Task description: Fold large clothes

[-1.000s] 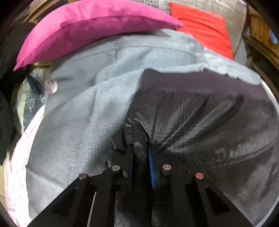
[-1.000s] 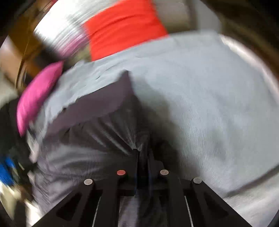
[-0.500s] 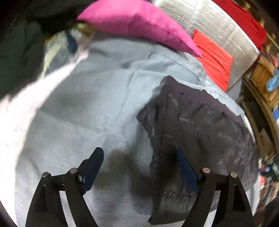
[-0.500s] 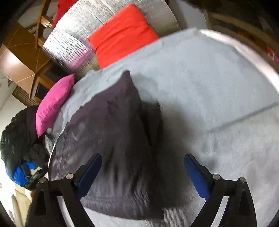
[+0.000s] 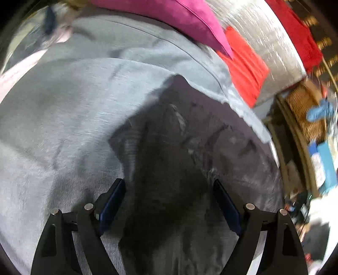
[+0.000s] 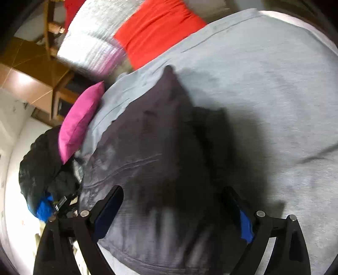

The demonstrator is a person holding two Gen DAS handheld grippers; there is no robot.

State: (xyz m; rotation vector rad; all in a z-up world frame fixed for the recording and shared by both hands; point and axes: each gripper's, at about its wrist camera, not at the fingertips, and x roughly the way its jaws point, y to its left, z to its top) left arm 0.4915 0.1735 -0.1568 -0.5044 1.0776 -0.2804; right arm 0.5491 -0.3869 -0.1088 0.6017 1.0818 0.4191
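A dark grey garment (image 5: 190, 160) lies folded flat on the light grey bed cover (image 5: 63, 118). It also shows in the right wrist view (image 6: 152, 156), spread over the grey cover (image 6: 274, 88). My left gripper (image 5: 169, 194) is open and empty, held above the garment's near part. My right gripper (image 6: 175, 203) is open and empty too, above the garment's near end. Both jaws stand wide apart with blue pads showing.
A magenta pillow (image 5: 186, 19) and a red cushion (image 5: 247, 65) lie at the head of the bed, also seen from the right wrist as the pillow (image 6: 80, 120) and cushion (image 6: 156, 27). A black jacket (image 6: 44, 167) sits at the left. Wicker furniture (image 5: 306, 114) stands right.
Both grippers were shut on the dark garment one second ago. They let go, opened wide and lifted away, and the garment now lies on the bed.
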